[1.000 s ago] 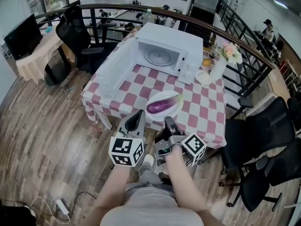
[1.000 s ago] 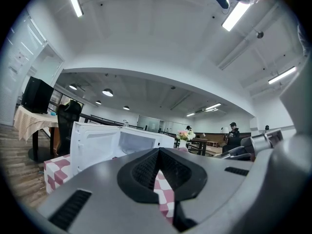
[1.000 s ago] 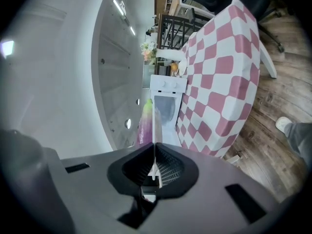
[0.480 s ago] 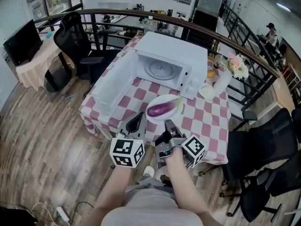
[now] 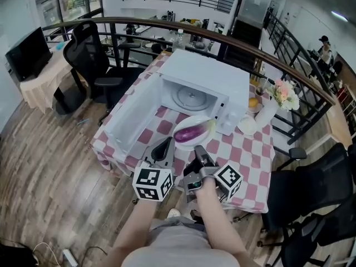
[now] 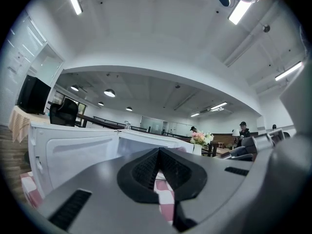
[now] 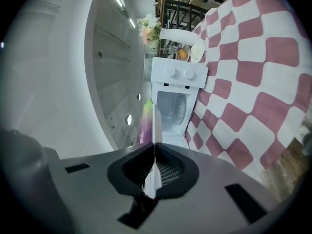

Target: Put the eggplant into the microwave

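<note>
Now the plate (image 5: 182,142), eggplant (image 5: 192,131) on it, is pinched at its rim by the closed right gripper (image 5: 198,150), at six o'clock of the microwave (image 5: 222,78). The left gripper (image 5: 164,148) is closed, empty. If tipped, the eggplant could be dropped.

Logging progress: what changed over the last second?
The right gripper, clamped on the rim of the round white plate, carried it and the purple eggplant closer to the open white microwave. The left gripper moved along, shut and empty. The grip and the open door stayed unchanged.
</note>
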The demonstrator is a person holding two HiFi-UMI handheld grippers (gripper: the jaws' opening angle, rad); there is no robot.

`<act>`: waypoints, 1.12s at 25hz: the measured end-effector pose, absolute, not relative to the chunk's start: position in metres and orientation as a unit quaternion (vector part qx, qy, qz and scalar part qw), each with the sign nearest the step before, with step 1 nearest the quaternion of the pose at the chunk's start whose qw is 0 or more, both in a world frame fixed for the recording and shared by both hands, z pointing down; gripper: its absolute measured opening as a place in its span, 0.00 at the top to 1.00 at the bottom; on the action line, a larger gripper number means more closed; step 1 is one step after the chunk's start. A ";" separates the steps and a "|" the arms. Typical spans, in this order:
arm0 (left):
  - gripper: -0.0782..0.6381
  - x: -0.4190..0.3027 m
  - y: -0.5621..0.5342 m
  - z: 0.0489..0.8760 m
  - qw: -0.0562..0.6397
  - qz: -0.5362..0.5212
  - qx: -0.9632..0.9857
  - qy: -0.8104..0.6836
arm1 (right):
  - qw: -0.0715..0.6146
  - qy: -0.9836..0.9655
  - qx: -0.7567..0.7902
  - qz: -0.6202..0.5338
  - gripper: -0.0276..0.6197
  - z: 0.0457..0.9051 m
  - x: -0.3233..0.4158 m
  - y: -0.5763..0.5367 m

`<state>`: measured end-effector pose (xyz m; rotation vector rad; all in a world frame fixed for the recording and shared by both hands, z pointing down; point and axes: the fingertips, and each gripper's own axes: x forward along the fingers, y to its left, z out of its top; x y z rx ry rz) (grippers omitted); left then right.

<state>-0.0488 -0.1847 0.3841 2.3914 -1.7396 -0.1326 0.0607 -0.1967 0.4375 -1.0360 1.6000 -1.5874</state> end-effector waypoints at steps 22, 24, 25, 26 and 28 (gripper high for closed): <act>0.89 -0.064 -0.269 0.403 0.099 -0.033 0.816 -0.569 | 0.333 0.591 -0.409 -0.610 0.91 0.462 0.053 -0.277; 0.89 -0.064 -0.281 0.405 0.098 -0.029 0.821 -0.561 | 0.337 0.590 -0.405 -0.612 0.91 0.464 0.050 -0.288; 0.89 -0.065 -0.287 0.406 0.097 -0.027 0.824 -0.558 | 0.339 0.589 -0.403 -0.613 0.91 0.466 0.048 -0.293; 0.89 -0.066 -0.293 0.408 0.097 -0.026 0.826 -0.555 | 0.340 0.587 -0.403 -0.614 0.91 0.468 0.045 -0.298; 0.89 -0.068 -0.304 0.412 0.097 -0.024 0.829 -0.550 | 0.342 0.585 -0.404 -0.615 0.91 0.473 0.041 -0.310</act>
